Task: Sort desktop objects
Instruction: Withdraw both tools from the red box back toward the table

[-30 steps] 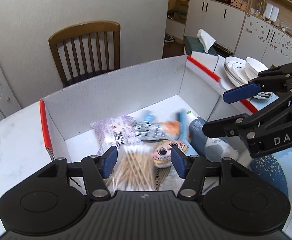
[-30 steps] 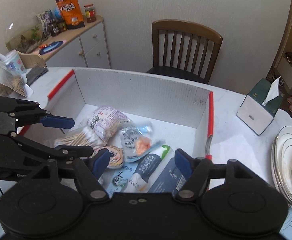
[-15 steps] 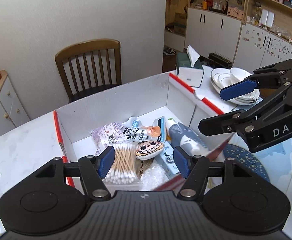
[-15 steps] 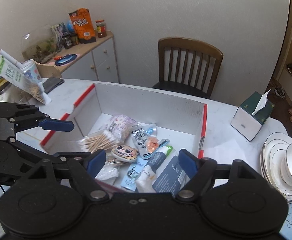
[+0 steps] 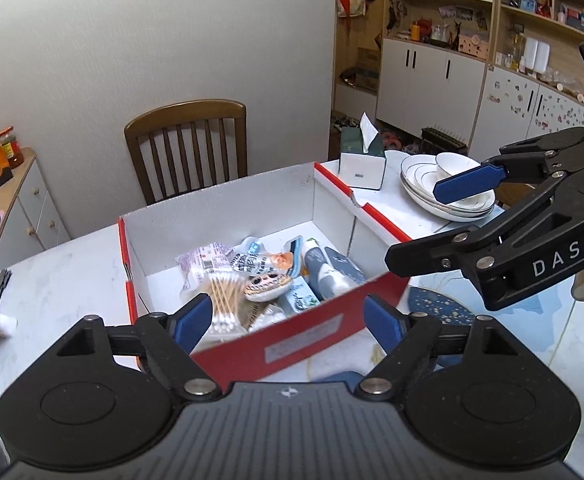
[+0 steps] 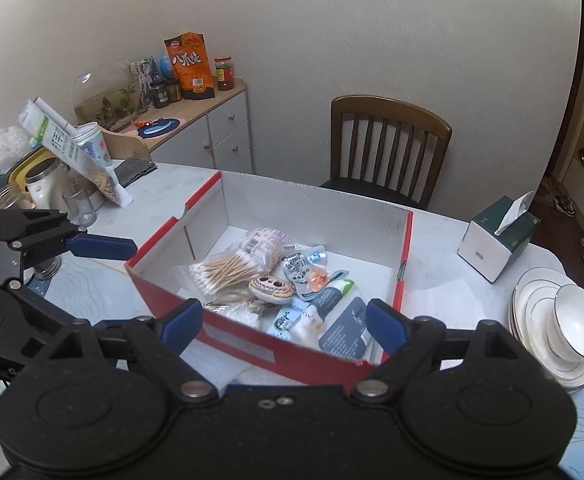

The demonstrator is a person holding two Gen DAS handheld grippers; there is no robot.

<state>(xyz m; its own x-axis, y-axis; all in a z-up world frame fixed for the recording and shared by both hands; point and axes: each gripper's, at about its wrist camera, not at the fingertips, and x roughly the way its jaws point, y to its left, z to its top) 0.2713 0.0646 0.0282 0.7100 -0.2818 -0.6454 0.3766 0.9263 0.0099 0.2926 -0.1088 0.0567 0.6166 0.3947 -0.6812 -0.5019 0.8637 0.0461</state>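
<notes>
1. The task's things sit in the red-and-white cardboard box [image 6: 308, 236] on the table [image 6: 163, 192]: a cotton swab pack [image 6: 227, 270], a purple-print packet [image 6: 261, 242], a small face-painted pouch [image 6: 271, 288], a snack sachet w/ orange print [image 6: 304, 270], a green-capped tube [image 6: 324, 300] and a dark grey pack [image 6: 346, 326]. All lie loose and partly overlapping on the box floor.

2. Left gripper [image 5: 289, 318] — jaws apart and opening, nothing between the pads. It hangs over the near red wall of the box, tilted down toward the swabs.

3. Right gripper [image 6: 283, 320] — same: jaws apart and opening, empty, over the near wall on the tube/dark-pack side. In the left view it shows [image 5: 416, 224] beside the box's right wall, clear of it.

4. Step in hand, as I read it: both tools empty above the box, so pick the next item. Do it well by taking a top-lying piece first — the pouch or swab pack — not one pinned under others.

5. Come down inside the walls, not onto the rim; the cardboard prob. shifts if nudged.

6. Soft film packs: pinch across the narrow side, near the middle, so they don't fold out.

7. Keep the two tools on separate sides. Stacked plates and bowl [image 6: 564, 328] and the tissue box [image 6: 496, 236] are near the right side — swing wide of them.
</notes>
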